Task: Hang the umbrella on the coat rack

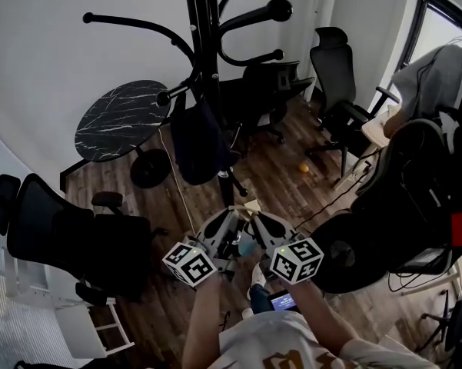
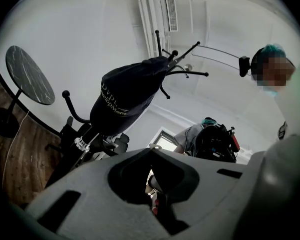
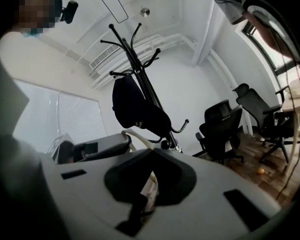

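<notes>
Soft daylight from the window (image 1: 449, 31) — fisheye edges, dark vignette.

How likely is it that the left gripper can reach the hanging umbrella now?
Probably yes: only open floor lies between the left gripper and the umbrella, though a forward step seems needed.

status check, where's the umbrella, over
Left gripper shut, empty. Right gripper shut, empty. Umbrella hanging on coat rack hook. Nothing blocking.

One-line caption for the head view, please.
Dark navy folded umbrella hangs on the black metal coat rack; left gripper and right gripper held low, jaws together, empty.
</notes>
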